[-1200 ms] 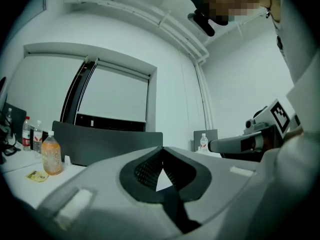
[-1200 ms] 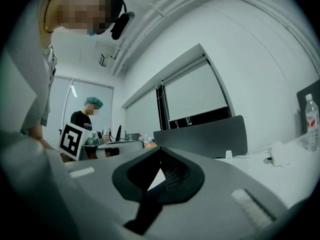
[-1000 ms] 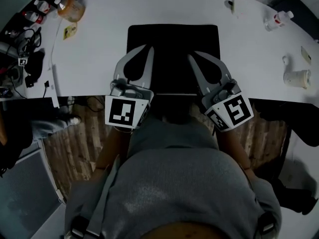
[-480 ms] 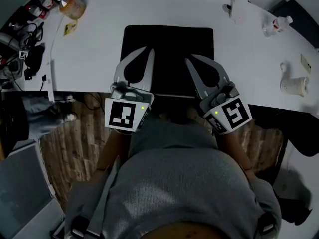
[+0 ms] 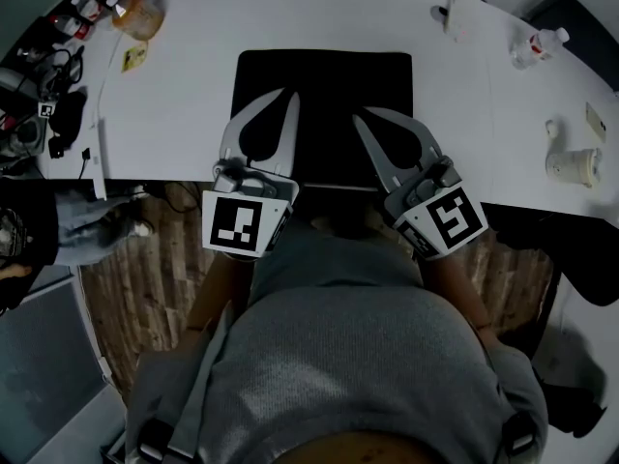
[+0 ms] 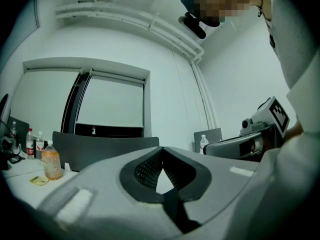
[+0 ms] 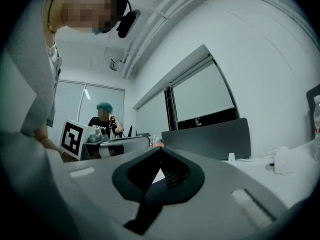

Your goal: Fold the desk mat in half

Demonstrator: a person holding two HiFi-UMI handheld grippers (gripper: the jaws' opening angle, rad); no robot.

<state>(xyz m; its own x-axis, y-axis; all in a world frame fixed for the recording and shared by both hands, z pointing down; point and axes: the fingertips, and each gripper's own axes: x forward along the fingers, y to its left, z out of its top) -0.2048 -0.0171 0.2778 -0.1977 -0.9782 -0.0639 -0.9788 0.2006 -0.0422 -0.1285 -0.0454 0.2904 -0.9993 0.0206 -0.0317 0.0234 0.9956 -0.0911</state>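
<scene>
We find the desk mat (image 5: 324, 80) lying flat and black on the white worktop (image 5: 184, 104), square to its near edge. The left tongs (image 5: 287, 95) and the right tongs (image 5: 360, 116) are held level over the mat's near half. Each pair has its jaws together, tips meeting, with nothing between them. The tongs and their marker cubes cover the mat's near edge, so we cannot tell whether it lies in one layer or two. Neither gripper view shows the mat. An orange bottle (image 5: 135, 15) stands at far left.
</scene>
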